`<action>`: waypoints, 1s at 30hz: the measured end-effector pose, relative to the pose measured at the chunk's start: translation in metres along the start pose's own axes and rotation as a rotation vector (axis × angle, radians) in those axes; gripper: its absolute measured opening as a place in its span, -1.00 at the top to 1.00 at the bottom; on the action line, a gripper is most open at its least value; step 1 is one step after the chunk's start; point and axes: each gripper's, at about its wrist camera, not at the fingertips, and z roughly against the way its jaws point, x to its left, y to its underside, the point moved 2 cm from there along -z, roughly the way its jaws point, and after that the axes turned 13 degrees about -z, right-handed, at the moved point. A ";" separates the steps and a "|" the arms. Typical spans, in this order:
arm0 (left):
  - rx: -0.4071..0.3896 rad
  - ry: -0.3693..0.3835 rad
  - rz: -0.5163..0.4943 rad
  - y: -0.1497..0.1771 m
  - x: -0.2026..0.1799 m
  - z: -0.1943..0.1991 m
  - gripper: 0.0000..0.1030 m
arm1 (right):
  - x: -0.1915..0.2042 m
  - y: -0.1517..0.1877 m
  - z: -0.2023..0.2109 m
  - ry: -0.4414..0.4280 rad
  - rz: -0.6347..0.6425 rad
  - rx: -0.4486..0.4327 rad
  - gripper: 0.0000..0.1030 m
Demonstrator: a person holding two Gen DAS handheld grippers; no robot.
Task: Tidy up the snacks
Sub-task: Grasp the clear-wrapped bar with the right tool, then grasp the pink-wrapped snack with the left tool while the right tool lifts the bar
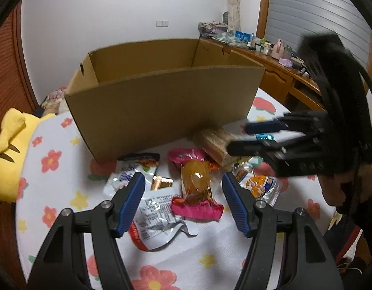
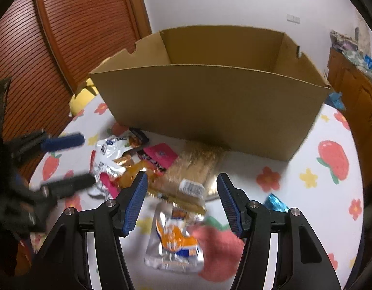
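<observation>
Several snack packets lie on a flowered sheet (image 1: 53, 133) in front of an open cardboard box (image 1: 161, 106) (image 2: 210, 101). My left gripper (image 1: 183, 177) is open above a pink packet with an orange sweet (image 1: 195, 188); a silver-white packet (image 1: 157, 217) lies beside it, nothing is gripped. My right gripper (image 2: 182, 176) is open over a clear bread pack (image 2: 193, 169) and an orange-and-white pouch (image 2: 176, 239), touching neither. Each gripper shows blurred in the other view: the right gripper (image 1: 248, 138), the left gripper (image 2: 85, 159).
A yellow plush toy (image 1: 12, 149) lies left of the box. A wooden dresser (image 1: 277, 72) crowded with small bottles stands at the right, a slatted wooden door (image 2: 65, 36) at the left. A blue foil piece (image 2: 275, 204) lies by my right finger.
</observation>
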 end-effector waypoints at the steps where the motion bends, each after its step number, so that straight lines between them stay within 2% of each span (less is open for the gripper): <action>1: 0.004 0.000 0.000 0.002 -0.001 -0.002 -0.28 | 0.000 -0.002 -0.004 0.006 -0.001 0.007 -0.18; 8: 0.023 0.012 0.015 0.010 -0.003 -0.009 -0.28 | 0.003 -0.012 -0.035 0.050 -0.002 0.085 -0.19; 12: 0.023 0.024 0.013 0.009 -0.006 -0.011 -0.28 | -0.001 -0.012 -0.040 0.059 -0.013 0.096 -0.18; 16: 0.036 0.029 -0.003 0.008 -0.012 -0.018 -0.28 | -0.002 -0.011 -0.035 0.052 -0.005 0.078 0.08; 19: 0.043 0.035 -0.010 0.004 -0.017 -0.024 -0.28 | -0.004 -0.008 -0.029 0.043 0.001 0.058 0.17; 30: 0.106 0.024 -0.062 -0.009 -0.027 -0.048 -0.28 | -0.014 0.018 0.020 -0.004 -0.023 -0.068 0.20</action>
